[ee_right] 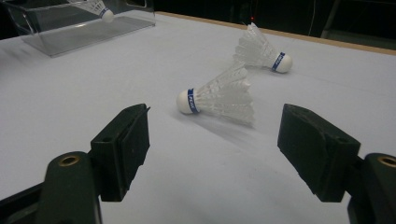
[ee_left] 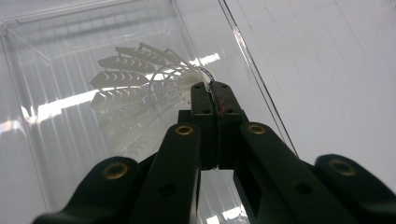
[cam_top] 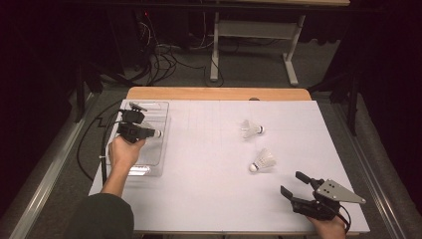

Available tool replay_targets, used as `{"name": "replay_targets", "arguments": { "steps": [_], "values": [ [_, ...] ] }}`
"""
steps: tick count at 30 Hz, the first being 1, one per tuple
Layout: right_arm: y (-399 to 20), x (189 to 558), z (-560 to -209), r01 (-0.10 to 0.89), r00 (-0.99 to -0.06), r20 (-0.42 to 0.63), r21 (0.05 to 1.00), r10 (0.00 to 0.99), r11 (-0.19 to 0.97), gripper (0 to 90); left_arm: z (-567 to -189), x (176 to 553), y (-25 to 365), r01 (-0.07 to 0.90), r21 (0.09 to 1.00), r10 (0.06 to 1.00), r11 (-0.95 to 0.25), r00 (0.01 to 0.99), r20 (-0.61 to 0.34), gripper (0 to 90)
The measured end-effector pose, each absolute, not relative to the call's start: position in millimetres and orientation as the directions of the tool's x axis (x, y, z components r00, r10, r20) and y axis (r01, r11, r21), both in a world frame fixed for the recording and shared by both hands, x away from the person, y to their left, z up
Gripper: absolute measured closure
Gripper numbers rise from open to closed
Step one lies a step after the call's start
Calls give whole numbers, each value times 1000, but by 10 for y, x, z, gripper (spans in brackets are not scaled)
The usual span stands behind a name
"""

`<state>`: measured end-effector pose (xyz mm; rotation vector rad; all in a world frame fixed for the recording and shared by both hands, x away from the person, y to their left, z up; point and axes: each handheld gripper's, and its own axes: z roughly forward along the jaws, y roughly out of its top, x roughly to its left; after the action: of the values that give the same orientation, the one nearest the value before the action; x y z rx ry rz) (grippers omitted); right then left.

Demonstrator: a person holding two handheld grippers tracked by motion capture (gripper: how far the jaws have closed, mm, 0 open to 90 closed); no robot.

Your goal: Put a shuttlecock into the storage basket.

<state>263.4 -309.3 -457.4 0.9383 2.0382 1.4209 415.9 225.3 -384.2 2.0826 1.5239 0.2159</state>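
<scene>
left jaws pinching shuttlecock [ee_left: 140, 88] over clear bin [ee_left: 56, 37], right jaws apart

A bin [cam_top: 161, 107] sits at the table's [cam_top: 209, 199] left edge. The left gripper [cam_top: 149, 133] holds 1 shuttlecock [ee_left: 140, 88] over the bin. 2 shuttlecocks [cam_top: 252, 129] [cam_top: 263, 161] lie right of centre, ahead of the right gripper [cam_top: 293, 184].

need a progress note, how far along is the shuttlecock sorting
Done: nothing lies loose in the clear bin. In hand: the left gripper holds one shuttlecock over it. Left: two shuttlecocks lie on the table, before the open right gripper.
</scene>
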Motion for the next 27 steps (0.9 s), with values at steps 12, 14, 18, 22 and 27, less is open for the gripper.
{"name": "replay_targets", "arguments": {
  "steps": [12, 14, 18, 22, 27],
  "values": [
    [-3093, 2632, -4572, 260, -650, -3, 939, 760, 226, 255, -3910, 4185, 2253, 844, 493, 919, -212, 343, -193, 890],
    [-3093, 2631, -4573, 261, -649, -3, 939, 760, 226, 255, -3937, 4187, 2268, 851, 485, 921, -203, 334, -201, 888],
    [-3092, 2631, -4573, 260, -649, -3, 939, 760, 226, 255, -3971, 4193, 2299, 861, 469, 922, -199, 327, -209, 881],
    [-3091, 2631, -4573, 261, -649, -2, 939, 760, 226, 254, -3989, 4201, 2309, 870, 451, 921, -200, 324, -215, 863],
    [-3090, 2631, -4573, 261, -650, -3, 938, 760, 227, 254, -4010, 4206, 2289, 878, 429, 929, -213, 319, -191, 739]
  ]
}}
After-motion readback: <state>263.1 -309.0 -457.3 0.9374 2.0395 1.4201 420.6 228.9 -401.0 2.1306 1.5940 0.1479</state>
